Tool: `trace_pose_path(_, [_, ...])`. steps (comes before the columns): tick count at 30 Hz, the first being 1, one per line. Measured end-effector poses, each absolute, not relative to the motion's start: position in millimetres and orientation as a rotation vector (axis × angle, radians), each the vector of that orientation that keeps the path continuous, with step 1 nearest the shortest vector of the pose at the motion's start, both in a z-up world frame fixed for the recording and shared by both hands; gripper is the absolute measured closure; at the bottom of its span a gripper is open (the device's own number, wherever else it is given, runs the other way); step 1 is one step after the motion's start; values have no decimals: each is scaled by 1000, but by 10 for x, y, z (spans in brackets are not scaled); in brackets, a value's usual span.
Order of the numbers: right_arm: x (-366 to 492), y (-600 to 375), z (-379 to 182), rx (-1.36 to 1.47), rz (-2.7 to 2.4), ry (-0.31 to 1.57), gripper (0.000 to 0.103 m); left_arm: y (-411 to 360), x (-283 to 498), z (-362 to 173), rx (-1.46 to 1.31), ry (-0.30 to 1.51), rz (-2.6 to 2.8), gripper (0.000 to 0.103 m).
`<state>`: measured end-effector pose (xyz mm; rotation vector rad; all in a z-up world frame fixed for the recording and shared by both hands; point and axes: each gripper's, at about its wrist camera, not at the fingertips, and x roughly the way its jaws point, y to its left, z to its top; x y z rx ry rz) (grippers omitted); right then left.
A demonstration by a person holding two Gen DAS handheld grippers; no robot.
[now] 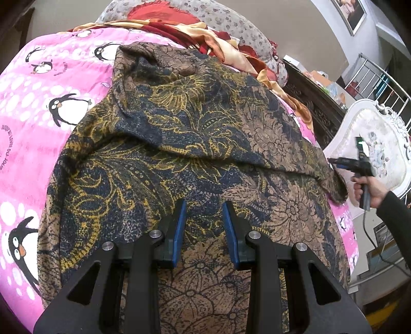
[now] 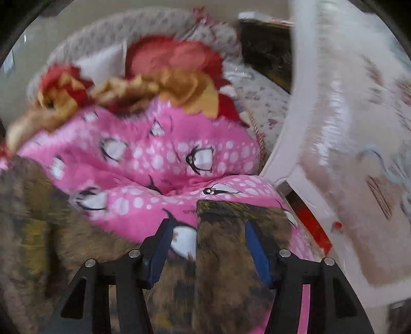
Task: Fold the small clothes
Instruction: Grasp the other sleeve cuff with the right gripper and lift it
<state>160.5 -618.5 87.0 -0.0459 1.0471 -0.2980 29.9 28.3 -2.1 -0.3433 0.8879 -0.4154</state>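
Note:
A dark blue, gold and brown floral garment (image 1: 179, 123) is spread over a pink penguin blanket (image 1: 38, 102), with a fold running across its middle. Low over its near part is my left gripper (image 1: 204, 208); its blue pads stand apart and the cloth lies flat beneath them, not pinched. At the right edge a hand holds my right gripper (image 1: 334, 162) by the garment's right corner. The blurred right wrist view shows my right gripper (image 2: 208, 222) open, with that brown corner (image 2: 226, 231) lying between its jaws on the blanket (image 2: 167, 159), not squeezed.
Red and gold cloth (image 1: 179, 28) and a grey spotted pillow (image 1: 231, 20) lie bunched at the far end of the bed. A white ornate chair (image 1: 372, 154) stands close beside the bed's right edge, with dark carved furniture (image 1: 316, 102) behind.

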Motion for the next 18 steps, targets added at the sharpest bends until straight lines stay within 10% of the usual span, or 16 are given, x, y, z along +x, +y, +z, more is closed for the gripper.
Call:
trace_pose_path(4, [1666,-6315,803,-7,-418,1065,47,283,316,-26,-345,889,-413,75])
trace_pose_path(6, [1594,-6439,829,47,-448,1079,86,286,315,-25,-347,888,-413,75])
trace_pose_path(8, [1459,-6501,984,69,-454,1033,98,291,310,-25,-351,887,-415,75])
trace_pose_path(18, [878,-5760,2332,169,-95,656,98,119,381,304,-261,878,-405,75])
